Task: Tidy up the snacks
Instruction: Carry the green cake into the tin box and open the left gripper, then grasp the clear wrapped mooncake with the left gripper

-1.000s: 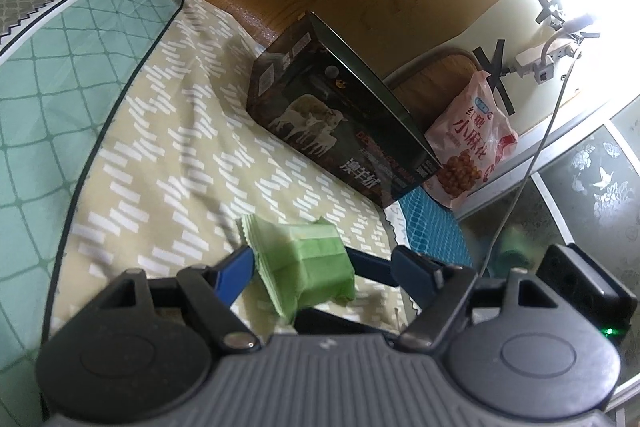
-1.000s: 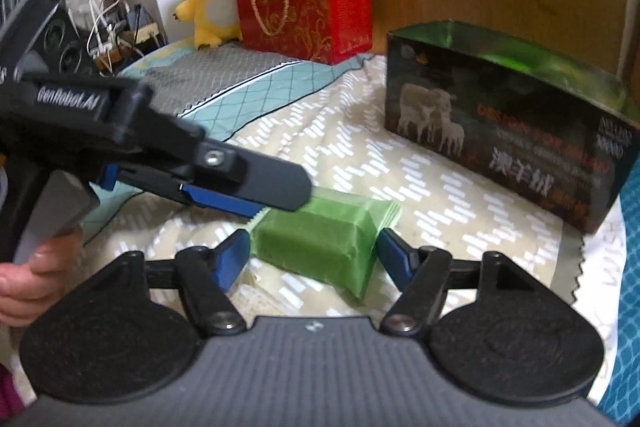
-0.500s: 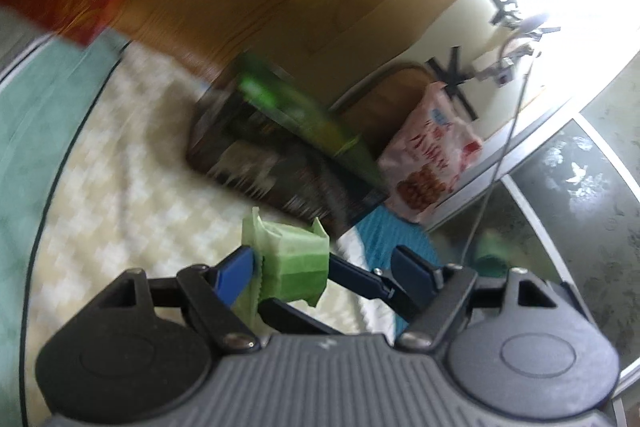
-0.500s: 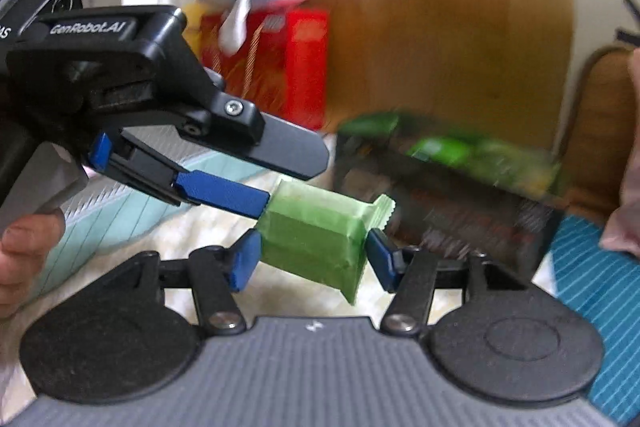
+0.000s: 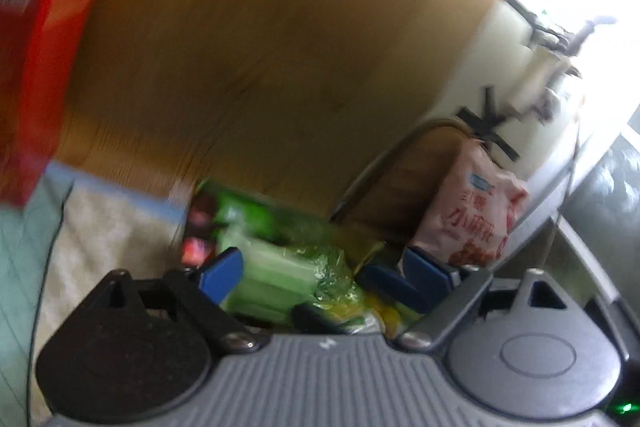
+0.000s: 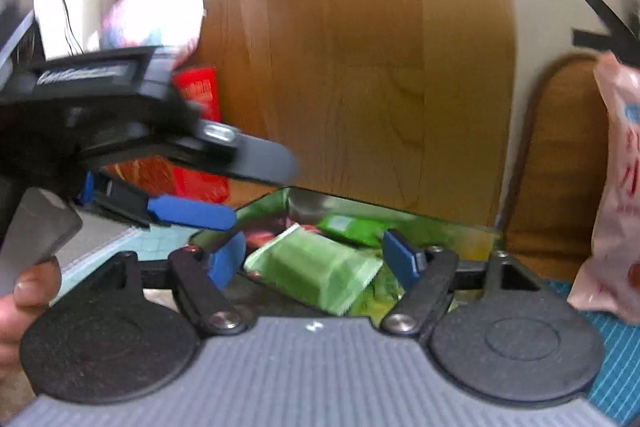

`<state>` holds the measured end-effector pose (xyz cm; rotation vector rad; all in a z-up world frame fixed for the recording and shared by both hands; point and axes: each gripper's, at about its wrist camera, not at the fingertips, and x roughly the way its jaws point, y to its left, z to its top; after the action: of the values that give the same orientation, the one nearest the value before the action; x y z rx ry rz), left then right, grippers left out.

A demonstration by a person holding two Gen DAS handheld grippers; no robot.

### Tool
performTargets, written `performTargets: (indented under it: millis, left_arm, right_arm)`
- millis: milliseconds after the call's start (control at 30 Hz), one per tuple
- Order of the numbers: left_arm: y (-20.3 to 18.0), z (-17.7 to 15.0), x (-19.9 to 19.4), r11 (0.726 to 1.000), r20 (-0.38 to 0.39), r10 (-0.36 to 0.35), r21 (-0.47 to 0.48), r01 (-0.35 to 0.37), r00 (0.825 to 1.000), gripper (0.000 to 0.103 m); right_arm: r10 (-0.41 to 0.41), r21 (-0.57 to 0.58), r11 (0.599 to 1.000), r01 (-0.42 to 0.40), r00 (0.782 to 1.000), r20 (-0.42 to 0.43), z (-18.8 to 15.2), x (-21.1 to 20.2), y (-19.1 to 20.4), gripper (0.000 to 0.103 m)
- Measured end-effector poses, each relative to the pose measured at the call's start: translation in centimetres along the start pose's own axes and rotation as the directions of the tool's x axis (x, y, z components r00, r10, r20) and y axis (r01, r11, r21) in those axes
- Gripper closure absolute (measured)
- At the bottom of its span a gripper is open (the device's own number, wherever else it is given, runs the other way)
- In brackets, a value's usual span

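Both pictures are smeared, the left wrist one most of all, so small details are hard to read. The box (image 6: 280, 205) is mostly hidden behind the gripper bodies; only its shiny green inside and top edge show, and its outside cannot be seen. Other packets (image 6: 344, 225) inside it, green and red, are blurry lumps. The green snack packet (image 6: 316, 273) is wrapped in pale green, see-through crinkly film with a darker green block inside and a flat sealed end. In the right wrist view its long side runs from upper left to lower right, tilted, with its lower right end cut off by the gripper body. It sits over the open top of the box, among the other packets; I cannot tell if it rests on them. The right gripper (image 6: 316, 261) has just been opening, and its blue pads (image 6: 402, 259) stand apart from the packet on both sides. The left gripper (image 5: 320, 277) has also just been opening; its blue pads (image 5: 222, 273) are spread wide, and whether one touches the packet (image 5: 280, 277) is too blurry to say. A hand (image 6: 24, 301) shows at the edge. A pink snack bag (image 5: 470, 217) leans by a wooden board (image 5: 260, 67).
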<state>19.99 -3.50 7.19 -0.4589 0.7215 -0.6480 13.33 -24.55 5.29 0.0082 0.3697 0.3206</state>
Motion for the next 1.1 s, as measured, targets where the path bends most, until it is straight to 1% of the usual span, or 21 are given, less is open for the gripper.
performTargets:
  millis: [33, 67, 133, 167, 233, 300, 400, 500, 600, 700, 800, 833, 900, 967, 1033, 1067, 1100]
  left_arm:
    - [0.6, -0.4, -0.6, 0.999, 0.008, -0.044, -0.024, 0.044, 0.999, 0.015]
    - [0.9, -0.8, -1.3, 0.998, 0.020, -0.056, -0.025, 0.056, 0.998, 0.015]
    - [1.4, -2.0, -3.1, 0.999, 0.043, -0.041, -0.016, 0.041, 0.998, 0.015]
    - [1.7, -2.6, -3.9, 0.998, 0.045, -0.047, -0.025, 0.049, 0.998, 0.015]
    - [2.3, -3.9, -5.3, 0.996, 0.034, -0.077, -0.049, 0.079, 0.996, 0.015]
    - [2.6, -5.2, -6.3, 0.995, 0.018, -0.087, -0.045, 0.088, 0.996, 0.015]
    - [2.6, -8.0, -7.9, 0.995, -0.028, -0.096, -0.032, 0.095, 0.995, 0.014]
    - [2.7, -10.4, -8.5, 0.994, -0.083, -0.108, -0.039, 0.105, 0.991, 0.014]
    - [2.5, -12.3, -9.0, 0.993, -0.118, -0.115, -0.050, 0.110, 0.986, 0.014]
    - [2.4, -13.9, -10.3, 0.990, -0.140, -0.133, -0.063, 0.125, 0.981, 0.014]
    - [1.7, -14.9, -11.3, 0.987, -0.153, -0.161, -0.051, 0.155, 0.975, 0.016]
    - [1.5, -15.3, -11.7, 0.986, -0.159, -0.168, -0.044, 0.163, 0.973, 0.018]
    - [1.1, -16.1, -11.9, 0.985, -0.176, -0.174, -0.031, 0.171, 0.969, 0.020]
    - [1.1, -16.9, -11.8, 0.987, -0.199, -0.163, -0.030, 0.160, 0.966, 0.021]
    - [1.5, -17.6, -11.7, 0.988, -0.217, -0.154, -0.046, 0.147, 0.964, 0.023]
    - [1.6, -17.9, -11.6, 0.988, -0.226, -0.154, -0.059, 0.144, 0.962, 0.024]
    - [1.8, -18.1, -11.5, 0.988, -0.233, -0.154, -0.068, 0.142, 0.960, 0.024]
  right_arm:
    - [0.005, 0.017, 1.000, -0.005, 1.000, 0.009, -0.5, -0.9, -0.3, 0.025]
    - [0.016, 0.040, 0.999, -0.016, 1.000, 0.014, -1.2, -2.0, -0.7, 0.025]
    - [0.066, 0.087, 0.994, -0.066, 0.998, 0.013, -2.4, -4.0, -1.5, 0.025]
    - [0.082, 0.092, 0.992, -0.084, 0.996, 0.029, -2.9, -5.2, -1.3, 0.025]
    - [0.145, 0.113, 0.983, -0.145, 0.989, 0.009, -4.0, -7.4, -1.3, 0.025]
    - [0.186, 0.116, 0.976, -0.184, 0.983, -0.003, -5.3, -9.3, -1.0, 0.025]
    - [0.228, 0.129, 0.967, -0.219, 0.972, -0.057, -7.3, -11.0, -0.4, 0.024]
    - [0.255, 0.172, 0.957, -0.234, 0.960, -0.112, -9.3, -11.8, 0.4, 0.024]
    - [0.273, 0.180, 0.953, -0.245, 0.949, -0.155, -10.8, -12.6, 1.5, 0.025]
    - [0.305, 0.148, 0.949, -0.280, 0.933, -0.192, -11.5, -13.1, 2.8, 0.024]
    - [0.307, 0.056, 0.952, -0.302, 0.921, -0.242, -11.9, -13.2, 4.7, 0.025]
    - [0.296, 0.020, 0.954, -0.300, 0.921, -0.254, -12.2, -13.2, 5.4, 0.025]
    - [0.254, -0.057, 0.959, -0.278, 0.931, -0.263, -12.3, -12.9, 6.5, 0.025]
    - [0.227, -0.101, 0.960, -0.262, 0.936, -0.268, -12.4, -12.8, 7.1, 0.029]
    - [0.203, -0.123, 0.962, -0.242, 0.941, -0.270, -12.3, -12.8, 7.2, 0.043]
    - [0.193, -0.125, 0.964, -0.233, 0.943, -0.270, -12.1, -12.8, 7.0, 0.048]
    - [0.192, -0.117, 0.966, -0.230, 0.943, -0.271, -12.0, -12.9, 6.7, 0.057]
